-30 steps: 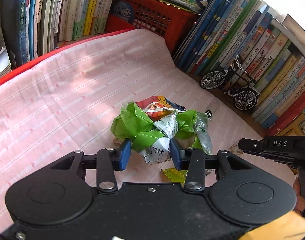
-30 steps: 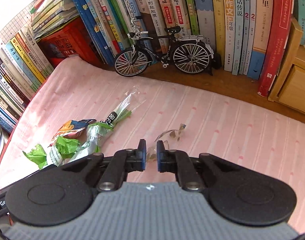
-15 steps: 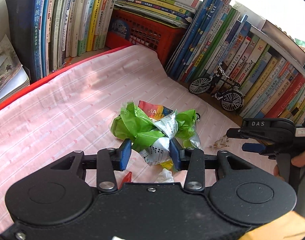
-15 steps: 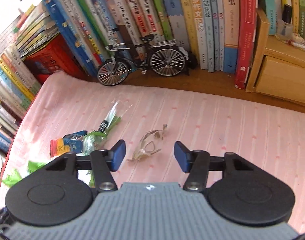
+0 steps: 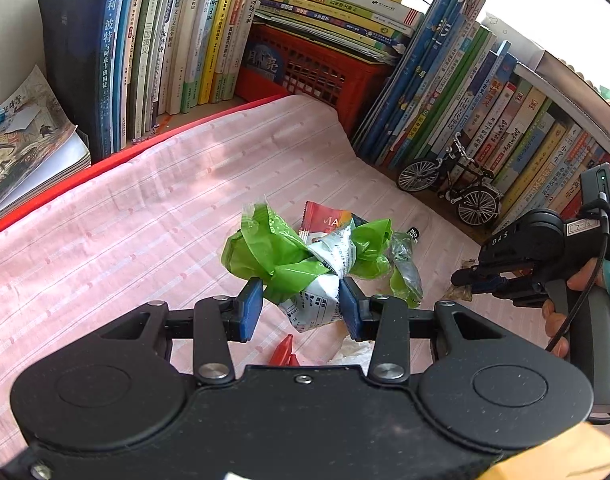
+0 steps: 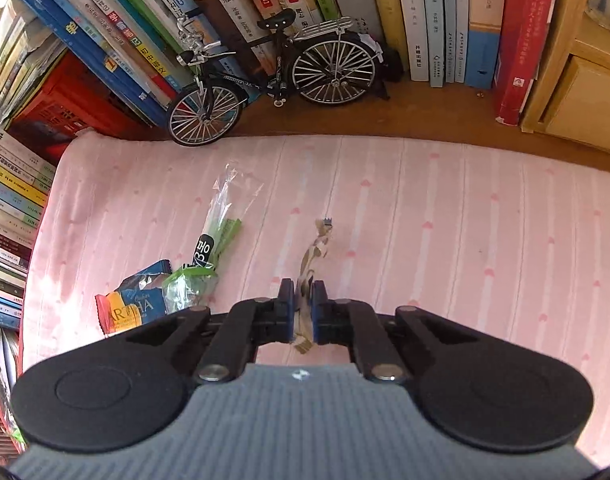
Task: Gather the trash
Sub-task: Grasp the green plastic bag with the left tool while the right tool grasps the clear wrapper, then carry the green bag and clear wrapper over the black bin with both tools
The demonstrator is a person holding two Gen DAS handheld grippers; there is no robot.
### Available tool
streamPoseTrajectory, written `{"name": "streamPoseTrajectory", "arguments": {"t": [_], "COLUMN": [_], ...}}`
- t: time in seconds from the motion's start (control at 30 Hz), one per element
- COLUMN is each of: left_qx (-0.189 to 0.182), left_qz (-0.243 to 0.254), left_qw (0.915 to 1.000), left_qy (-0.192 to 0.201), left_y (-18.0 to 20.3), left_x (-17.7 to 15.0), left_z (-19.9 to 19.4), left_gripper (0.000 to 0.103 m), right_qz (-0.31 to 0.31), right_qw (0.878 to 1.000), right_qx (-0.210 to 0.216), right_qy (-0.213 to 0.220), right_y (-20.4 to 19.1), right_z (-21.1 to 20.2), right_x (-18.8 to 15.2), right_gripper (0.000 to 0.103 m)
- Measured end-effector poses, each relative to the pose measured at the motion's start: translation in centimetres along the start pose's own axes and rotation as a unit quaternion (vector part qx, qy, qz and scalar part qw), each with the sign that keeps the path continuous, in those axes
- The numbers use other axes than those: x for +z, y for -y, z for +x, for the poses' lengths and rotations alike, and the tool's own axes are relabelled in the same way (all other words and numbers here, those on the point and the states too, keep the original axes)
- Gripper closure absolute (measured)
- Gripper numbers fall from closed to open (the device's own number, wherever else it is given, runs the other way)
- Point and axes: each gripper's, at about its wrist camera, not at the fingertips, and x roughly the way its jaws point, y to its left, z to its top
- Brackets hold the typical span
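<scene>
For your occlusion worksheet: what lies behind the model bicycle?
Behind the model bicycle stand upright books, spines facing out. Its wheels and frame cover the lower parts of several spines; whatever is behind the books is hidden.

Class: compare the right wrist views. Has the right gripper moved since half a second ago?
Yes. The right gripper has closed on the brown wrapper scrap, and sits nearer the model bicycle, which now looms larger.

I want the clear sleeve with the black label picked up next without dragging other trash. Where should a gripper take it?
Grip the clear plastic sleeve at its free clear end nearest the model bicycle, from above, fingers across its narrow width. It lies flat, and its green end touches the other wrappers.
</scene>
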Motion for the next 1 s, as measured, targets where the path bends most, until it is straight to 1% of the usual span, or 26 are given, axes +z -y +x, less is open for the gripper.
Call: {"name": "streamPoseTrajectory", "arguments": {"t": [0.1, 0.3, 0.4, 0.5, 0.6, 0.77, 0.87, 1.0], "left_qx": [-0.002, -0.011, -0.017, -0.025, -0.031, -0.048, -0.056, -0.069], "left_qz": [0.008, 0.018, 0.028, 0.033, 0.040, 0.047, 0.056, 0.064], "left_qw": [1.0000, 0.9998, 0.9995, 0.9991, 0.9987, 0.9977, 0.9969, 0.9954], "left_qy": [-0.001, -0.002, 0.000, 0.003, 0.006, 0.002, -0.006, -0.016], "left_y": [0.5, 1.1, 1.4, 1.2, 0.5, -2.1, -4.0, -6.8], "left_x": [0.2, -0.2, -0.8, -1.5, -2.5, -5.0, -6.7, -8.9], "left_z": [-0.5, -2.5, -4.3, -6.5, -9.2, -14.6, -17.4, -20.9], "left_gripper": [0.064, 0.064, 0.064, 0.064, 0.064, 0.064, 0.064, 0.064], "right_qz": [0.009, 0.020, 0.022, 0.029, 0.034, 0.043, 0.044, 0.042], "right_qw": [1.000, 0.999, 0.999, 0.998, 0.997, 0.996, 0.996, 0.996], "right_qx": [0.011, 0.035, 0.041, 0.048, 0.053, 0.054, 0.049, 0.040], "right_qy": [0.002, 0.019, 0.028, 0.033, 0.037, 0.049, 0.059, 0.062], "right_y": [0.5, 1.2, 1.5, 2.1, 2.4, 2.6, 1.6, 0.2], "right_z": [-1.0, -4.7, -7.0, -9.1, -11.0, -14.5, -16.7, -18.8], "right_x": [-0.4, -1.8, -3.2, -5.3, -8.0, -13.9, -17.6, -22.4], "right_gripper": [0.092, 0.093, 0.093, 0.093, 0.093, 0.093, 0.093, 0.092]}}
